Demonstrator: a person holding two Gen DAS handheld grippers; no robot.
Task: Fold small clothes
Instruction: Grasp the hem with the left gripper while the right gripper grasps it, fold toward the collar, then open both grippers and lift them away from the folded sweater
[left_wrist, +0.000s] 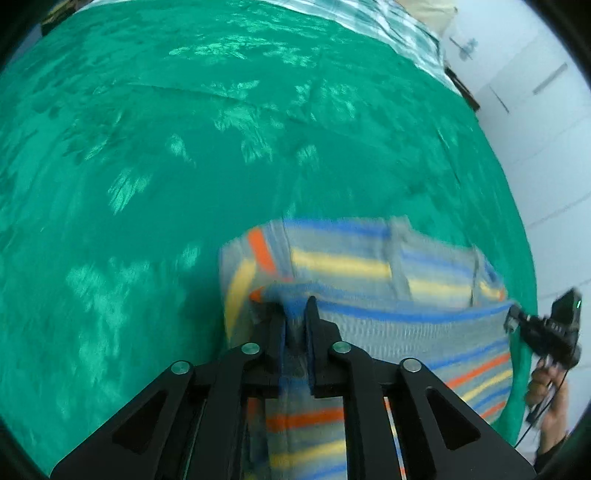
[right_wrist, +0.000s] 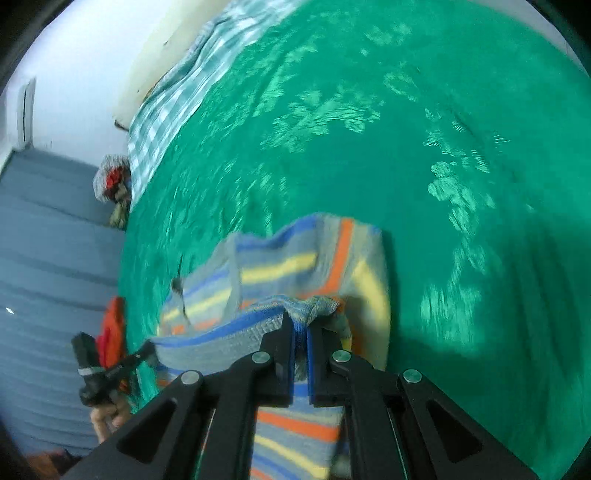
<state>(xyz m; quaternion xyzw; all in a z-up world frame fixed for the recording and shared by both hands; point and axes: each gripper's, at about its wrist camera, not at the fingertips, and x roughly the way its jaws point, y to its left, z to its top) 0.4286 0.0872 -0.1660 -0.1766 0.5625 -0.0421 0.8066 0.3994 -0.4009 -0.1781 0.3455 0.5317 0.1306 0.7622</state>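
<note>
**Striped garment pinched at both ends of one hem, above the green bed cover**

Left wrist view: left claw (left_wrist: 295, 314) pressed together on the blue-edged hem of the garment (left_wrist: 369, 266), cloth bunched between the jaws. Hem stretched taut rightward to the right claw (left_wrist: 511, 319), seen small at the right edge with a hand (left_wrist: 546, 391) below it, apparently also clamped on the hem. Rest of the garment lying or draping just beyond on the cover (left_wrist: 184, 147), stripes in blue, yellow and orange on grey. Checked cloth (left_wrist: 388, 22) at the far edge. Blurred throughout.

Right wrist view: right claw (right_wrist: 301, 325) likewise pinching the hem, a knitted fold of the garment (right_wrist: 295, 266) puckered above the jaws. Left claw (right_wrist: 147, 349) at the near left, holding the other end. Cover (right_wrist: 406, 147) filling the right and far side; orange item (right_wrist: 112, 328) and a small heap of clothes (right_wrist: 112, 181) at the left edge.

Handling, as a judgement: light, soft, stretchy knit; limp, no stiffness, prone to sagging between grips. Best held at the ribbed hem corners, as here, with the edge kept taut so the fold lands straight. Little slip risk; nothing fragile.
</note>
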